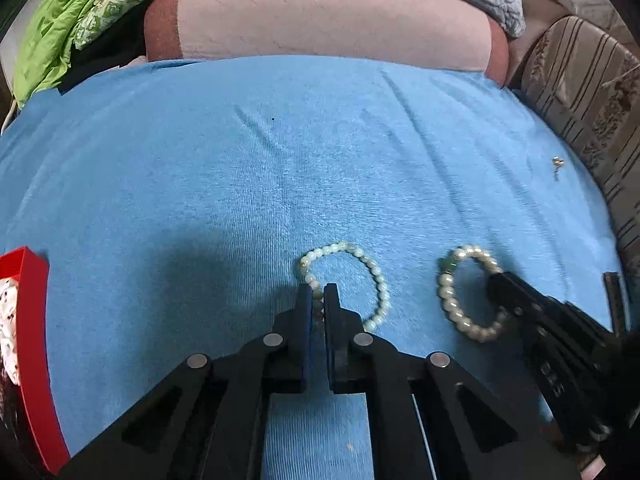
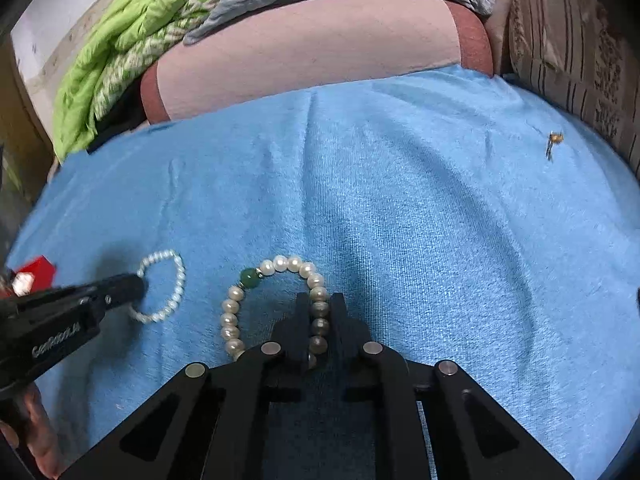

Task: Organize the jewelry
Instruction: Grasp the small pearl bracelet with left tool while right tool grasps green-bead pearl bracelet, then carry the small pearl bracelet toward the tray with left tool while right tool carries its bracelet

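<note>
Two bead bracelets lie on a blue cloth (image 1: 240, 180). My left gripper (image 1: 318, 294) is shut on the left side of a pale green bead bracelet (image 1: 374, 276); this bracelet also shows in the right wrist view (image 2: 176, 280), with the left gripper (image 2: 136, 290) on it. My right gripper (image 2: 320, 304) is shut on the right side of a white pearl bracelet with one green bead (image 2: 276, 266). That bracelet shows in the left wrist view (image 1: 452, 292) with the right gripper (image 1: 498, 286) on it. A red jewelry box (image 1: 30, 320) sits at the left edge.
A small gold earring (image 2: 554, 140) lies on the cloth at the far right, also visible in the left wrist view (image 1: 557, 163). Beyond the cloth are a pink cushion (image 1: 320, 20), a green quilt (image 1: 80, 20) and a striped cushion (image 1: 580, 100).
</note>
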A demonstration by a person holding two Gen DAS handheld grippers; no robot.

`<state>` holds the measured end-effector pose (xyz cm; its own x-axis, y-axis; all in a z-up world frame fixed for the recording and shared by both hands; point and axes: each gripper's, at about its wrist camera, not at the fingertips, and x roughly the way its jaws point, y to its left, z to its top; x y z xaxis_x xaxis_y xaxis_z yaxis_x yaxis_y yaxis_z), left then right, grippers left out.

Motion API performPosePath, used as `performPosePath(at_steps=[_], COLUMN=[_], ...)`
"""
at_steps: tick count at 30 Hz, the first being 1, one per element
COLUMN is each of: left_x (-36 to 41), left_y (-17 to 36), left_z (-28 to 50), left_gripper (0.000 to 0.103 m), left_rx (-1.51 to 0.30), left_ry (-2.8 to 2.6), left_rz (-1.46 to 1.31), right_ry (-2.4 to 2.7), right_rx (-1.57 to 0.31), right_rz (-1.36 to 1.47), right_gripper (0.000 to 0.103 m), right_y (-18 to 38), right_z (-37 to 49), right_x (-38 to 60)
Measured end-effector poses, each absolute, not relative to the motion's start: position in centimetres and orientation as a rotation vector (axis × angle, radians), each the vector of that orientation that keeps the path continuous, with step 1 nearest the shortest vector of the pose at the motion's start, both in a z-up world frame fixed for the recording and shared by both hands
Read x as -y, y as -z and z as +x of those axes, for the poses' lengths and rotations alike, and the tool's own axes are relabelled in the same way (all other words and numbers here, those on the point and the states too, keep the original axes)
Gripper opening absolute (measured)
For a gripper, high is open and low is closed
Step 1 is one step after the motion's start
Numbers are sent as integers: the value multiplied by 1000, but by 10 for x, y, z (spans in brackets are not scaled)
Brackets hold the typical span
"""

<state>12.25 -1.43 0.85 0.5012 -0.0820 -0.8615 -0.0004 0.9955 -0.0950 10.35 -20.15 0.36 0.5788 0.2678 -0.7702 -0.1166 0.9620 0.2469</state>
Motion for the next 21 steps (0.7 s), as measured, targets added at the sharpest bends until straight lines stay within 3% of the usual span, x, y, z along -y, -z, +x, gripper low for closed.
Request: performPosePath(at_steps=[21], left_x=[-11], left_y=[-78], left_z=[24], left_gripper=[5], left_rx=[-919], left_ry=[70], left_rz=[-103], right_ry=[-277], right_rx=[-867], right_rz=[269], right_gripper=[11], right_y=[-31], right_z=[65], right_x=[203])
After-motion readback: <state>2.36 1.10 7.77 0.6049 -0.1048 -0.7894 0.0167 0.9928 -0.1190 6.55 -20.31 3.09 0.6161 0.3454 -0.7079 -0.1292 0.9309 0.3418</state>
